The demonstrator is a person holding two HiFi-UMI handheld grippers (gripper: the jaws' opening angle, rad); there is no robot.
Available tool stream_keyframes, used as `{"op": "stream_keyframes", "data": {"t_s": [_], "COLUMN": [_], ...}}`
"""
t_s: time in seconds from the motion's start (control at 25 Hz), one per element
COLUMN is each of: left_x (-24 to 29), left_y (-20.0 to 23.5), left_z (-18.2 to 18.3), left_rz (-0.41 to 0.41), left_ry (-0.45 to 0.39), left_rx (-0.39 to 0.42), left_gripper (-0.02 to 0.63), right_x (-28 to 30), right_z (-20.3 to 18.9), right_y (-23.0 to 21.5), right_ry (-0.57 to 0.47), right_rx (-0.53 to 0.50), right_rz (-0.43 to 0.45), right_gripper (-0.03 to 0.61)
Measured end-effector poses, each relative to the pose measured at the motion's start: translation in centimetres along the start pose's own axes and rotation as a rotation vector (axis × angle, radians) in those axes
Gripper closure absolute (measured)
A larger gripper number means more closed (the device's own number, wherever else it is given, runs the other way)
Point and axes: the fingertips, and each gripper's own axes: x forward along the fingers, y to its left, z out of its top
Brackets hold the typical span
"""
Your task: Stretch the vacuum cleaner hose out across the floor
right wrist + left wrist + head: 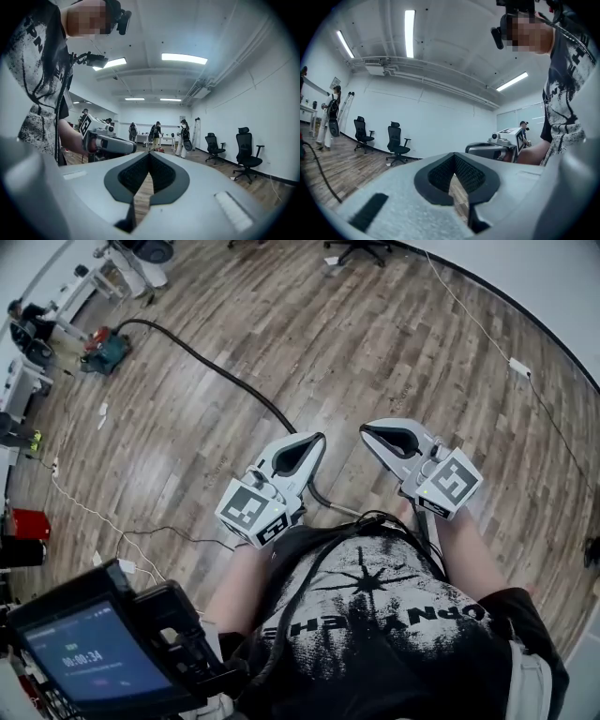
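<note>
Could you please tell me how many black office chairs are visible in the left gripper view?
2. The left chair stands farther back; the right chair stands nearer, just right of it. More could be hidden behind the left tool.

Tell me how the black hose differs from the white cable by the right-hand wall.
The hose is thick and black; the cable is thin and white. The hose runs diagonally from the vacuum to below the left gripper; the cable follows the wall, far from it. Both lie on the wood floor, unheld.
</note>
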Motion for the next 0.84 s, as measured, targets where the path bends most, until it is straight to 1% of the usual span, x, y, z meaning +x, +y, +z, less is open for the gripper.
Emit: {"op": "stream_keyframes", "data": {"t_s": [0.24,0.44,0.68,0.84], "left_x": [-0.3,0.2,0.3,0.7], "left_y": [-1.2,-1.5,-1.6,-1.8], "left_z": [-0.9,-1.3,-1.5,-1.4], "left_rz": [-0.009,-0.019,-0.024,-0.027], "left_ry": [0.014,0.023,0.033,0.037], "left_rx": [0.013,0.016,0.018,0.011], "left_gripper": [0.614,0.614,0.614,0.614], "right_x": [-1.1,-1.4,-1.0,-1.3], "right_z": [-0.2,-0.8,0.3,-0.3], "right_y": [1.3,1.2,1.5,1.4], "right_ry": [-0.002,0.021,-0.026,-0.005], "right_rx": [-0.012,-0.037,-0.062,-0.054], "right_rz": [-0.007,-0.017,-0.002,0.005], "right_gripper": [0.572,0.572,0.574,0.574]}}
